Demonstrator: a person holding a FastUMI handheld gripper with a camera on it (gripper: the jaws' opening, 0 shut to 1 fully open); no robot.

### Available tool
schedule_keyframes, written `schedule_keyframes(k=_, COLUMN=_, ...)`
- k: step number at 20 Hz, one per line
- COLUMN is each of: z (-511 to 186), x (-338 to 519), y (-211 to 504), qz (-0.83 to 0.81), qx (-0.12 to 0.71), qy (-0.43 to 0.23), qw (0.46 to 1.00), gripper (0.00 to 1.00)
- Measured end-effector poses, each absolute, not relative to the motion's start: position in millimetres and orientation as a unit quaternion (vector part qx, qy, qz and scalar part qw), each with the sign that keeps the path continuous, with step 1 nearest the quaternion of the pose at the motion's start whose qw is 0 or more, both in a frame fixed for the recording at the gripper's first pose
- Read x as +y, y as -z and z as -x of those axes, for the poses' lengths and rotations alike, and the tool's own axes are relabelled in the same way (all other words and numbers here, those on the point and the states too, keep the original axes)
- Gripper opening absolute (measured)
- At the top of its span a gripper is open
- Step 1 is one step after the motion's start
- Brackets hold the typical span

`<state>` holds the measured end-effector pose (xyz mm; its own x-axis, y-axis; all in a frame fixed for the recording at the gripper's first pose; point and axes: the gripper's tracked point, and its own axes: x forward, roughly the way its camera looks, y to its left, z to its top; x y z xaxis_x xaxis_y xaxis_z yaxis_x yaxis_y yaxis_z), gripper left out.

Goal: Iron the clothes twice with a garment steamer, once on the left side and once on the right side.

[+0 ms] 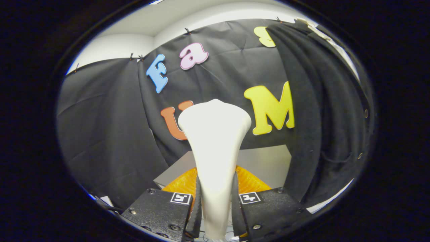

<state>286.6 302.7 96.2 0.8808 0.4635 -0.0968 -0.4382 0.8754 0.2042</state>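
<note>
Gripper (215, 201): nearest the camera; both fingers pressed against the narrow neck of the garment steamer, clenched on it from either side.
Left finger (196, 208): inner face flat on the steamer's left flank, no gap visible.
Garment steamer (215, 141): white, smooth moulded plastic; rises upright between the fingers and flares to a wide head beyond them. Head points up and away toward the booth wall, not touching any cloth.
Right finger (235, 208): flat on the right flank, level with the left one.
Handling, steamer: rigid and probably light to moderate in weight; glossy shell looks slippery, and the taper could let it slide in the grip. The narrow neck is the sensible place to hold, as now.
Orange object (248, 181): ridged, low behind the fingers, partly hidden; cannot tell what it is.
Grey surface (265, 161): flat, beyond the orange object.
Dark garment (315, 111): hanging to the right of the steamer, well apart from the head; soft, limp, will give under pressure.
Pose: gripper held roughly level and upright, aimed left of the garment; judged not yet on either side of the clothes.
</note>
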Motion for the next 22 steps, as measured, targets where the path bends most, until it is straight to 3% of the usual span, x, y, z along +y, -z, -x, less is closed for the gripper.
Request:
schedule_keyframes(k=12, z=-185, x=125, y=-175, qz=-0.097, qx=-0.035, qy=-0.115, qw=0.988, gripper=0.39)
schedule_keyframes(k=22, z=-252, x=72, y=-262, qz=-0.073, qx=-0.084, qy=-0.052, qw=0.992, gripper=0.39)
